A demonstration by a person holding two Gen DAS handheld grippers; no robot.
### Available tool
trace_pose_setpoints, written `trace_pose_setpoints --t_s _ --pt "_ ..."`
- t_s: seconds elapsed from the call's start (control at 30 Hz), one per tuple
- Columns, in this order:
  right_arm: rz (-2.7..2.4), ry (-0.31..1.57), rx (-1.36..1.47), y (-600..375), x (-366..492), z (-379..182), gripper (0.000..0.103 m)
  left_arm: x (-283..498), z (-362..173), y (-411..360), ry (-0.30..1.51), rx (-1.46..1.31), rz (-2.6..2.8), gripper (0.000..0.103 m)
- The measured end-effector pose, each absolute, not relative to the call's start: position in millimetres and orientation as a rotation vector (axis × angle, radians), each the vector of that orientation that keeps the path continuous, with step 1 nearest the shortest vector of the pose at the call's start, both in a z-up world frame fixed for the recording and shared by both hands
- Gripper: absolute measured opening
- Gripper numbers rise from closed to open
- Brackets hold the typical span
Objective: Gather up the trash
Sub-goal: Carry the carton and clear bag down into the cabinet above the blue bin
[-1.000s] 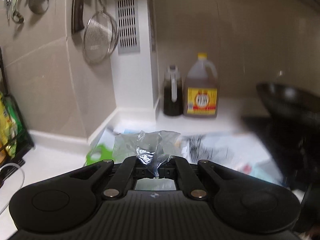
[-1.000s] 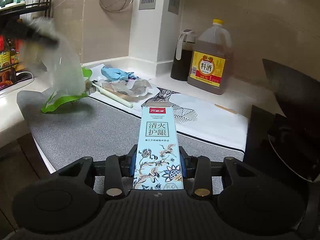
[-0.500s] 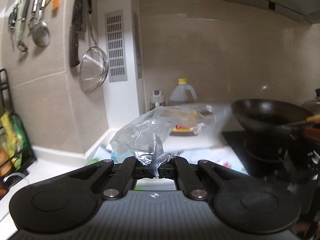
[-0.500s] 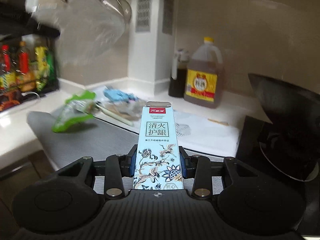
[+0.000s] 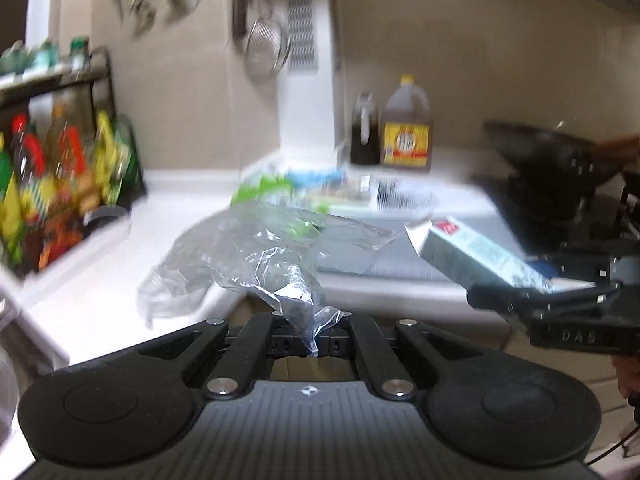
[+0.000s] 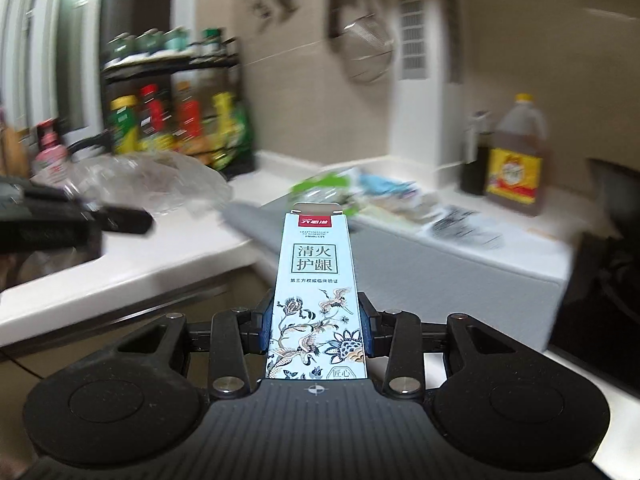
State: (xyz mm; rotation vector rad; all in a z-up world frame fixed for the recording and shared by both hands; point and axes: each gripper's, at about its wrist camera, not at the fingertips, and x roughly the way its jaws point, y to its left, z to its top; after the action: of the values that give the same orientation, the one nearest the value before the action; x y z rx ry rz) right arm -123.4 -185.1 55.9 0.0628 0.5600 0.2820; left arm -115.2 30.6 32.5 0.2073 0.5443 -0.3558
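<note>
A tiled kitchen corner with a white countertop (image 5: 120, 256), a condiment rack (image 6: 176, 120) at the left and a wire strainer (image 6: 366, 54) hanging on the wall; both views are blurred. The left gripper (image 5: 310, 330) is pressed together on a twisted neck of a clear plastic bag (image 5: 248, 256), thin, crinkly film that billows ahead of it. The right gripper (image 6: 316, 330) pinches the sides of a pale blue toothpaste box (image 6: 316, 300), a slim cardboard carton with crane and flower print, its top flap open. Both pieces look ready to carry to a bin, which is not in view. Keep the clamp on the carton light so its walls don't buckle, and keep the bag from snagging. More litter (image 6: 360, 188) lies on the grey mat (image 6: 460, 264)
</note>
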Motion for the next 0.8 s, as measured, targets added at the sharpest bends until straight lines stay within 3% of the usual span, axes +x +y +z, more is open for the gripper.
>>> trace_pose_setpoints --t_s 0.27,0.8 --pt "0.36 0.716 0.039 -146 -134 18 0.042 -145 -5 48 0.675 0.181 -0.321 0.0" --pt "0.365 0.806 0.022 -140 -129 -7 0.042 -138 -33 48 0.796 0.189 -0.373 0.0"
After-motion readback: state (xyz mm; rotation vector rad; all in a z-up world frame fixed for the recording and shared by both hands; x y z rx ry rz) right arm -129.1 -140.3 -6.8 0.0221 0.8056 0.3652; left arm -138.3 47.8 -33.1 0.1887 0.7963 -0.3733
